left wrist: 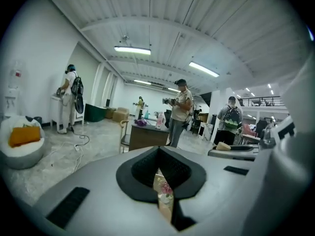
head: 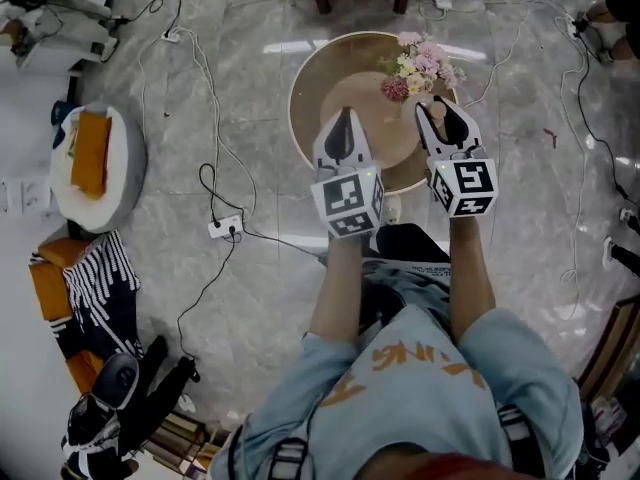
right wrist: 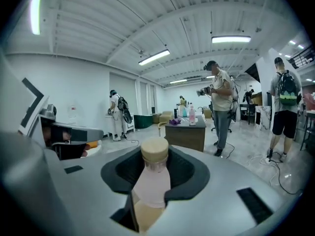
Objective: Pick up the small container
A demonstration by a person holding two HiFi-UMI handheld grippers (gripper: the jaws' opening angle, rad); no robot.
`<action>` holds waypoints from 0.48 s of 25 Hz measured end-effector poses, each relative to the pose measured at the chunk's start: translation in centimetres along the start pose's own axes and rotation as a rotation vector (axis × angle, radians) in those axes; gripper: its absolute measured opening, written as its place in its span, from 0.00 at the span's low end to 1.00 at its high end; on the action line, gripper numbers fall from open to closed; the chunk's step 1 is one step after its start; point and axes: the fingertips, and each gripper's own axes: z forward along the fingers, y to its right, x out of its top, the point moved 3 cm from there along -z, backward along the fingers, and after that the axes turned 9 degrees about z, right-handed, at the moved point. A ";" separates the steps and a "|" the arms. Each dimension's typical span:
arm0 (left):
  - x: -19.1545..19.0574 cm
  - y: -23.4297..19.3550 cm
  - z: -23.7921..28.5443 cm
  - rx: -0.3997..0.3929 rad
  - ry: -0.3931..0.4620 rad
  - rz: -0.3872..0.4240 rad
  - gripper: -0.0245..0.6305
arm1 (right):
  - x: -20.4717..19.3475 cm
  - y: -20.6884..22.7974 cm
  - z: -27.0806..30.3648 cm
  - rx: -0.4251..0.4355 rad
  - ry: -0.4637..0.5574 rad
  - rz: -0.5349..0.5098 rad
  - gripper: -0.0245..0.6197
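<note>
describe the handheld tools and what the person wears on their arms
Left tool and right tool are grey shells with black pointed jaws, each carrying a white cube of black square markers. No cables on them. Short light-blue sleeves, forearms bare.

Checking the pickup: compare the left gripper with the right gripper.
The right gripper is clamped on a small pink bottle with a tan cap; the left gripper holds nothing. The right gripper's jaws stand apart around it; the left gripper's are together. Both hover side by side over the round table.
</note>
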 end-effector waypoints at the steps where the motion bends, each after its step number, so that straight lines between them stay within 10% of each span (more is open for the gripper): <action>1: 0.6 0.3 -0.5 0.000 0.008 0.007 0.07 | 1.1 -0.1 -0.5 0.007 0.017 -0.011 0.27; 12: 6.8 3.3 -3.3 -0.040 0.117 0.115 0.07 | 9.3 -2.4 -3.8 0.161 0.132 -0.057 0.27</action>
